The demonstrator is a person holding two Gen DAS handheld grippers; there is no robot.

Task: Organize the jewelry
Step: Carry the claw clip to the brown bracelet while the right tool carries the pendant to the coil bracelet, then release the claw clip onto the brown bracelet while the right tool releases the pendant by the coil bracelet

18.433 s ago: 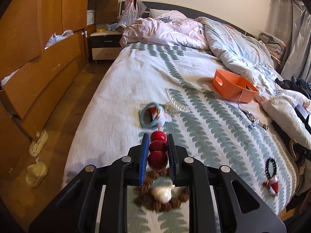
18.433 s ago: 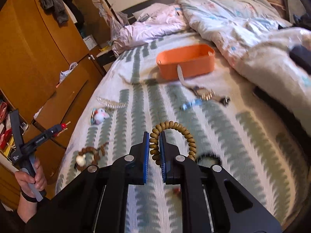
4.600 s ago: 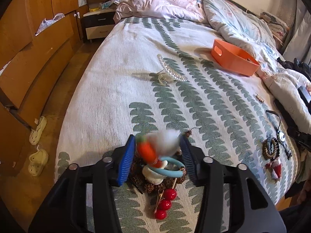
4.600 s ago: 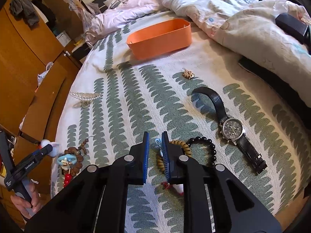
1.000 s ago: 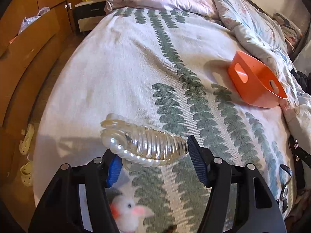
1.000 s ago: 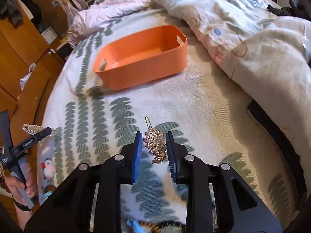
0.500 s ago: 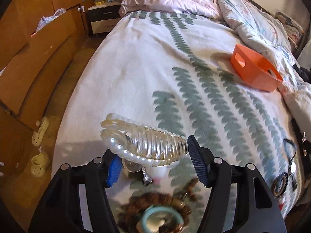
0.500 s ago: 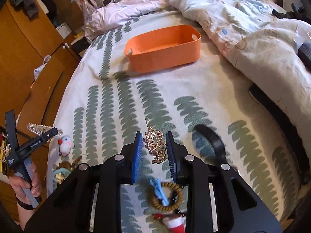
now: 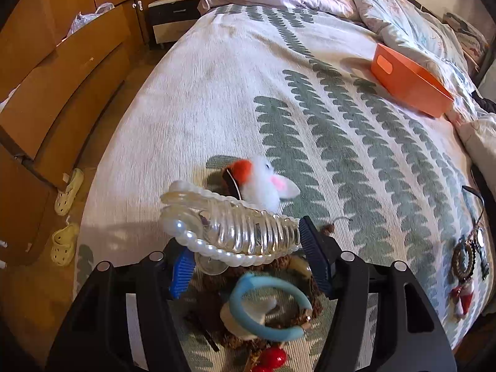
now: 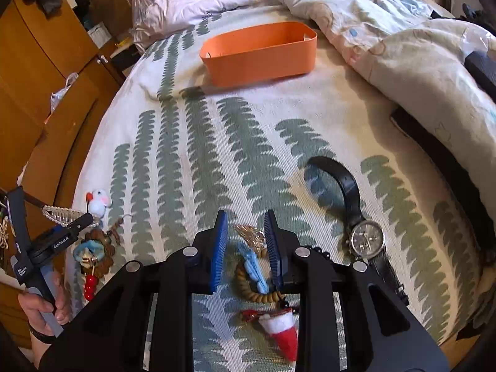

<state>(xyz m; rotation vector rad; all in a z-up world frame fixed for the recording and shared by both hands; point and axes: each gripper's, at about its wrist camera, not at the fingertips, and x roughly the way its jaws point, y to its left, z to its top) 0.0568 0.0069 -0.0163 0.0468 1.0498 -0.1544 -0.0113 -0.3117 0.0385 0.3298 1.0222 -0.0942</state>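
Observation:
My left gripper (image 9: 248, 257) is shut on a clear pearl hair claw (image 9: 229, 229) and holds it above a pile of a brown bead bracelet (image 9: 297, 310), a blue ring (image 9: 269, 310) and red berries (image 9: 272, 358). A white plush clip (image 9: 263, 183) lies just beyond. My right gripper (image 10: 246, 245) is open; the gold hairpin (image 10: 252, 235) lies between its fingers on a wooden bead bracelet (image 10: 251, 285) with a blue clip (image 10: 252, 266). A black watch (image 10: 365, 241) lies to the right. The left gripper also shows in the right wrist view (image 10: 69, 221).
An orange basket (image 10: 260, 52) stands farther up the bed near a rumpled duvet (image 10: 403, 31). A Santa-hat clip (image 10: 282, 331) lies below my right gripper. Wooden drawers (image 9: 62, 71) and slippers (image 9: 66, 214) are left of the bed. The bed edge is close.
My right gripper has moved back over the bracelet pile, opened and let the gold hairpin go. My left gripper has carried the hair claw back over its pile.

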